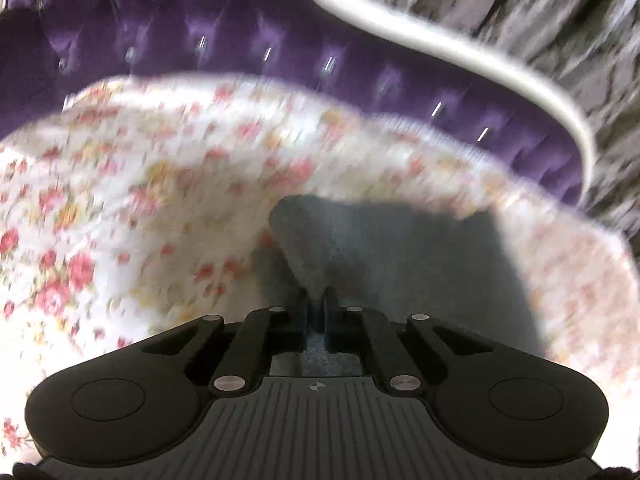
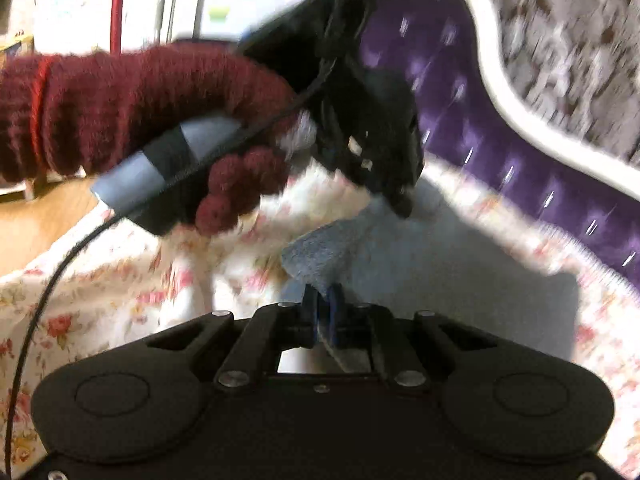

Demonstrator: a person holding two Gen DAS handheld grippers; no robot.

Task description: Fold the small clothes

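Floral bedspread (image 1: 120, 208) (blurred), grey cloth (image 1: 400, 248) pinched in both jaws, left gripper (image 1: 316, 300), right gripper (image 2: 322, 300).

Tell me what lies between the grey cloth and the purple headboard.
Floral bedsheet fills the stretch between the grey cloth and the purple tufted headboard; nothing else sits there. The left wrist view shows it, though blurred.

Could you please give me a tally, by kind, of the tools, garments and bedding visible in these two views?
Tools: 2, the left tool and the right tool, each shut on the cloth.
Grey-blue cloth: 1.
Floral sheet: 1.
Purple headboard: 1.
Gloved hand: 1.
Total: 6.
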